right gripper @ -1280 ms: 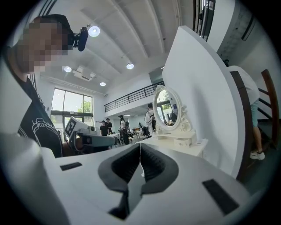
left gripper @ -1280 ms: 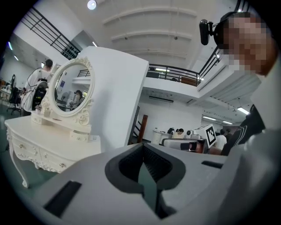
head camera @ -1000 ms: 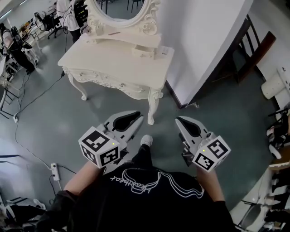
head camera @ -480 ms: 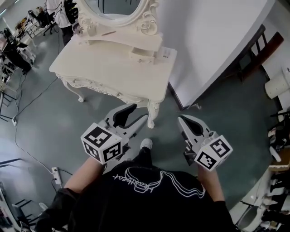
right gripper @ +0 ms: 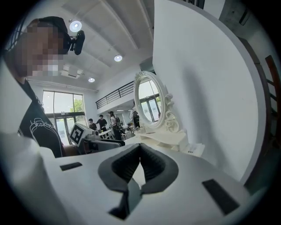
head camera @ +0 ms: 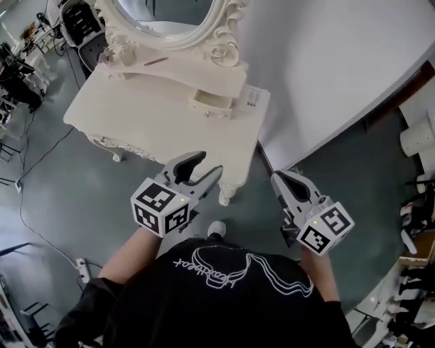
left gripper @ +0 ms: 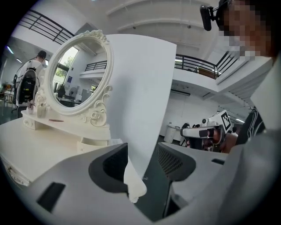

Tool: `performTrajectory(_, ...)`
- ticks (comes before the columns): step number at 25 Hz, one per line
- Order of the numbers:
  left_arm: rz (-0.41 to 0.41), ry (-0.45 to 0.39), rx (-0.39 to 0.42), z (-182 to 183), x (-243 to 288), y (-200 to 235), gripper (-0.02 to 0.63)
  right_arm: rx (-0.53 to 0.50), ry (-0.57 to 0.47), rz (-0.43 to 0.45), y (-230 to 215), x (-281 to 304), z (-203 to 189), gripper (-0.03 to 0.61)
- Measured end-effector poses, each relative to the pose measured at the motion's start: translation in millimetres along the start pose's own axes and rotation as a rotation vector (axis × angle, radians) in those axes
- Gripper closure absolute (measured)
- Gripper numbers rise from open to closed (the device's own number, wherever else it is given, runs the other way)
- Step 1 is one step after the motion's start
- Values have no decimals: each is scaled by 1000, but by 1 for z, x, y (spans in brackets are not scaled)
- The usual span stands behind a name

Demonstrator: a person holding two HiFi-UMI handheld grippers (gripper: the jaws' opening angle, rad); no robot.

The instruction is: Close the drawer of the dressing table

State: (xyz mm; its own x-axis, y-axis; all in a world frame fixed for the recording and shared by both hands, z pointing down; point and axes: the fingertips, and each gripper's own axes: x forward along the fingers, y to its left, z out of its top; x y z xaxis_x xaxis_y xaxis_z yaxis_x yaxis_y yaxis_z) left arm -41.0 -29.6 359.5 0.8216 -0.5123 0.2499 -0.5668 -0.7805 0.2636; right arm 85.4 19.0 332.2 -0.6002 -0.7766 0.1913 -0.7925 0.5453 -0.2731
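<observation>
Black shirt (head camera: 224, 306) — white looping line print (head camera: 224, 266) on it.

Drawer (head camera: 209, 102) in shelf (head camera: 170, 68) beneath mirror (head camera: 166, 13) on dressing table (head camera: 136, 122), partition (head camera: 319, 61) just right of table.

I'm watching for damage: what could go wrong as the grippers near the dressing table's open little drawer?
The small drawer sticks out below the mirror; an off-centre push could skew and jam it. The left gripper, whose jaws have just been opening with nothing between them, might hook the drawer's edge instead of pushing it flat. The white card beside the drawer lies near the edge of the tabletop and could be swept off.
</observation>
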Motion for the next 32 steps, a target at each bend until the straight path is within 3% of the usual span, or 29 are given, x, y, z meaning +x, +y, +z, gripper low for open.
performTrajectory(6,54,41,-24,-4,37,43,408,19,18,-13,-32,22,5,574)
performTrajectory(21,253,154,-49,-34,100,124,409,45,58,103,-107,88,14,574)
performTrajectory(32,342,222,-81,-61,134,183,410,44,144,152,-147,141,15,574)
